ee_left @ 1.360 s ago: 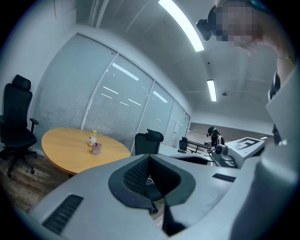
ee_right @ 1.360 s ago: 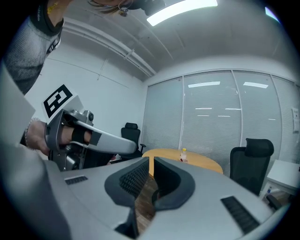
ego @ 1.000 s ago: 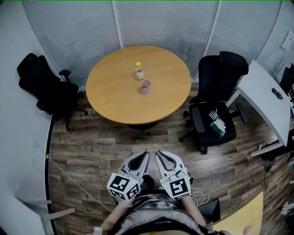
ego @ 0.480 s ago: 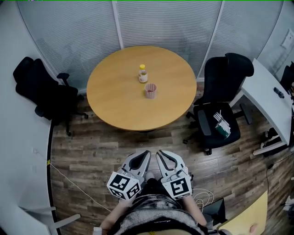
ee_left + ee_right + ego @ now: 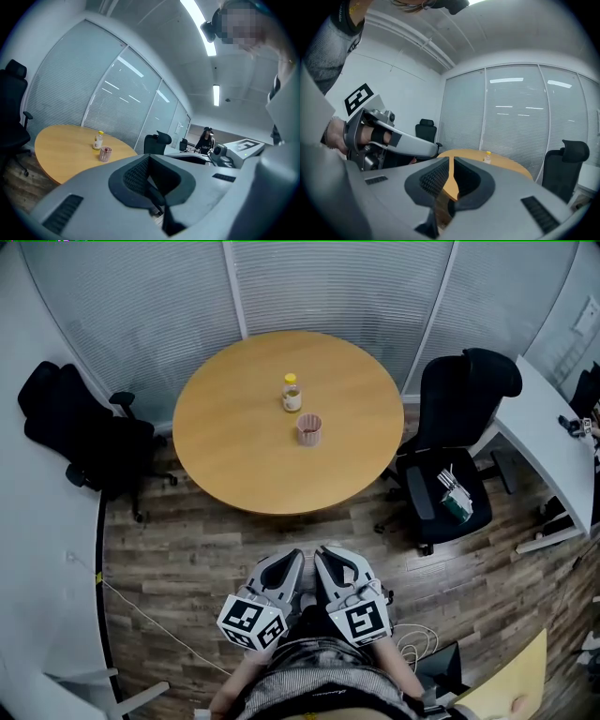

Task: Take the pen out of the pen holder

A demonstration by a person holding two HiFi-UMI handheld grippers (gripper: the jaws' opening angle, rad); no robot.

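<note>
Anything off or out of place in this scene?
The round wooden table looks tidy: the pink cup-shaped pen holder and yellow-capped bottle stand upright. One oddity: a white-and-green bundle lying on the black office chair seat.

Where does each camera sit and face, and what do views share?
Head view: on the person's head, looking steeply down at the table, pen holder and bottle; left gripper and right gripper show below.
Left gripper view: on the left gripper, looking along its shut jaws toward the table; the right gripper shows at right.
Right gripper view: on the right gripper, looking along its slightly parted jaws toward the table; the left gripper and a sleeve show at left.
Shared: all three show the table and bottle.
</note>
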